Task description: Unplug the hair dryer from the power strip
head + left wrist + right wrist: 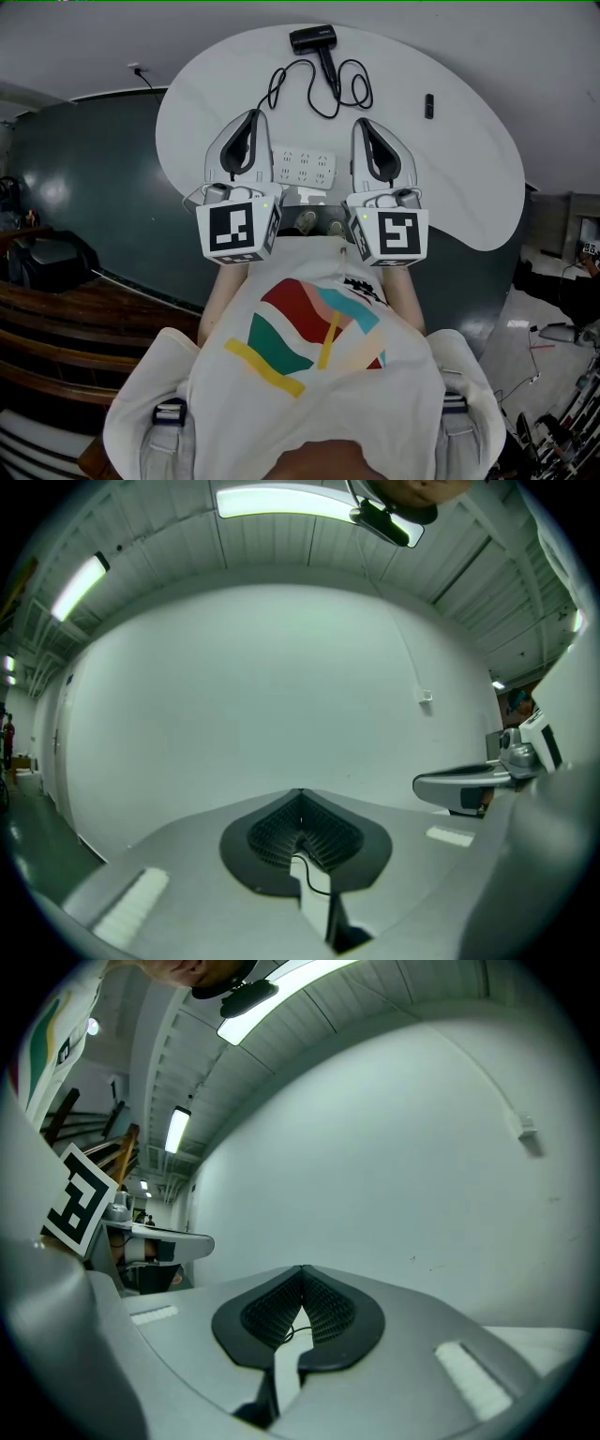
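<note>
A black hair dryer (314, 39) lies at the far side of the white table (469, 159). Its black cord (319, 89) lies in loops between the dryer and a white power strip (303, 167) near the front edge. I cannot tell where the plug sits. My left gripper (254, 116) (300, 794) is held level over the strip's left end, jaws shut with nothing between them. My right gripper (362, 123) (302, 1269) hangs level over the strip's right end, also shut and empty. Both gripper views face a bare white wall, with a thin bit of cord seen under the jaws.
A small black object (429, 105) lies on the table to the right of the cord. A dark floor surrounds the rounded table. Dark furniture stands at the left, and cables lie on the floor at the right.
</note>
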Tool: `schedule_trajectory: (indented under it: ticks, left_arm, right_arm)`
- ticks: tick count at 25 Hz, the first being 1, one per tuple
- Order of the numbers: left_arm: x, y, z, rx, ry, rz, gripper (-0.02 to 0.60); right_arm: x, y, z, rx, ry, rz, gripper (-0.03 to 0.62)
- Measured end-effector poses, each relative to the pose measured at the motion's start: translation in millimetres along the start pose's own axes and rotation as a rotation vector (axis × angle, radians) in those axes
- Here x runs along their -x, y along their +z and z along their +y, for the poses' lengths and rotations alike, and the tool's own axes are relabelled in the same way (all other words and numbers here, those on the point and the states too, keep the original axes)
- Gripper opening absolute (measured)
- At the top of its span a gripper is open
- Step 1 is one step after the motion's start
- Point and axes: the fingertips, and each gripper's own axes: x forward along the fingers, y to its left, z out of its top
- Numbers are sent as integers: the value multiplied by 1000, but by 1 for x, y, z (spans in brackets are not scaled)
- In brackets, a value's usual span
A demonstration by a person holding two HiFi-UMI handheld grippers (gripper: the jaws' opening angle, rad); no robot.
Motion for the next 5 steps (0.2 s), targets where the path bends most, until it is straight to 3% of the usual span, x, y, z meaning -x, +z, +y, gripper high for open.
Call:
schedule_trajectory:
  ticks: [5]
  left_arm:
    - [-2,2,-4,0,1,-11,-2]
  right_arm:
    - [0,2,-5,0,0,-5,12]
